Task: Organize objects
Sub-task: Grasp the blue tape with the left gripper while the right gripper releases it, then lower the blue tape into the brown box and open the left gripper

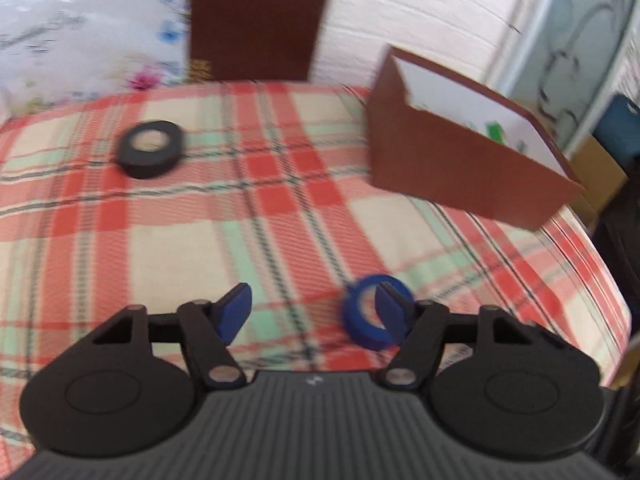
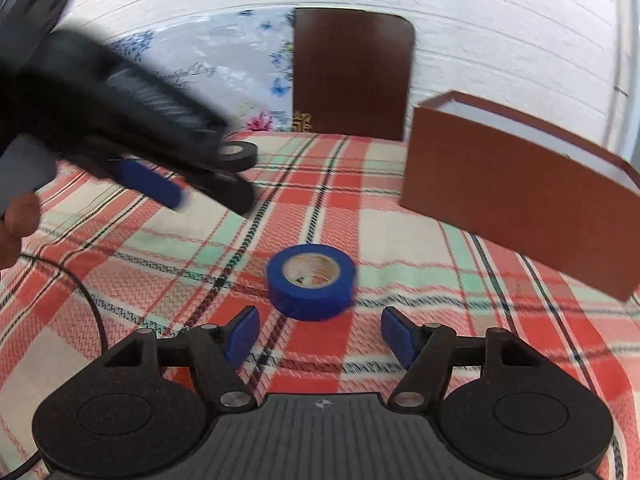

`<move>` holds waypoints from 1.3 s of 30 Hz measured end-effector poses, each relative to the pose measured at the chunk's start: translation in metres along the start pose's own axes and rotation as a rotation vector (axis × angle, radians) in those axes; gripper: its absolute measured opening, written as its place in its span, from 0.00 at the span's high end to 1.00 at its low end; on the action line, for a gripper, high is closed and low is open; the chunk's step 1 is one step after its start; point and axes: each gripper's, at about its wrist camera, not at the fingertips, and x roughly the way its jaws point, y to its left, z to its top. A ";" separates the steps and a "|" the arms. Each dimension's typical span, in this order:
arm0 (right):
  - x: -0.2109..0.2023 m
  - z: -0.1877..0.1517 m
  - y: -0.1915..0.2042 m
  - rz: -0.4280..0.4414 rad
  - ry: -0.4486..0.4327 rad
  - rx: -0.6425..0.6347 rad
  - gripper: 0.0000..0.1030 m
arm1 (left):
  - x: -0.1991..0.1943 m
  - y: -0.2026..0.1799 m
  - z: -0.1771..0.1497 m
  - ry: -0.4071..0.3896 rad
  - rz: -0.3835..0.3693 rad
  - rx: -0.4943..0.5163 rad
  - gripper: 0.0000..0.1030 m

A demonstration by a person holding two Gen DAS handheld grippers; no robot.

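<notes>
So my right jaws [image 2: 318,338] are about half open with nothing in them, parked just short of the blue tape roll [image 2: 311,286], which lies flat on the plaid cloth [image 2: 420,248] covering the worktop. The roll sits right ahead, roughly centred on the gap but a touch beyond the fingertips [image 2: 243,330]. My left jaws [image 1: 314,314] are also partway open and empty; in the left wrist view the same blue roll pokes out behind the right-hand finger, not between the pads, and that view is pretty blurry. From the right wrist view the left gripper hangs off to the left, above the cloth, near the black tape roll [image 2: 240,155] further back.

The brown box [image 2: 516,204] stands open to the right, with some small things already inside, so I reckon that's where the rolls go.

For the grab itself: I'd slide the right jaws forward and down until the pads straddle the roll's outer wall, keep it centred, then squeeze. The gap looks a bit tight for the roll's width, so I'd open wider first, otherwise a fingertip just shoves it along the cloth.
</notes>
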 end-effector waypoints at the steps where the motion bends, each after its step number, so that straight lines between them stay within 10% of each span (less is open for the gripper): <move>1: 0.001 0.000 0.000 0.003 0.000 -0.004 0.38 | 0.008 -0.007 0.000 0.030 -0.004 0.009 0.35; 16: 0.027 0.016 0.004 0.073 -0.013 -0.053 0.47 | 0.046 -0.012 0.006 0.155 0.025 -0.048 0.78; 24: -0.005 0.069 -0.043 -0.092 -0.323 -0.029 0.47 | 0.002 -0.075 0.098 -0.075 -0.049 0.093 0.78; 30: 0.013 0.101 -0.108 -0.205 -0.381 0.020 0.47 | 0.042 -0.133 0.159 -0.114 -0.087 0.194 0.78; 34: 0.056 0.103 -0.139 -0.298 -0.332 0.028 0.34 | 0.088 -0.159 0.172 -0.116 -0.023 0.219 0.31; 39: 0.066 0.087 -0.165 -0.296 -0.363 0.174 0.33 | 0.109 -0.155 0.161 -0.130 0.059 0.225 0.30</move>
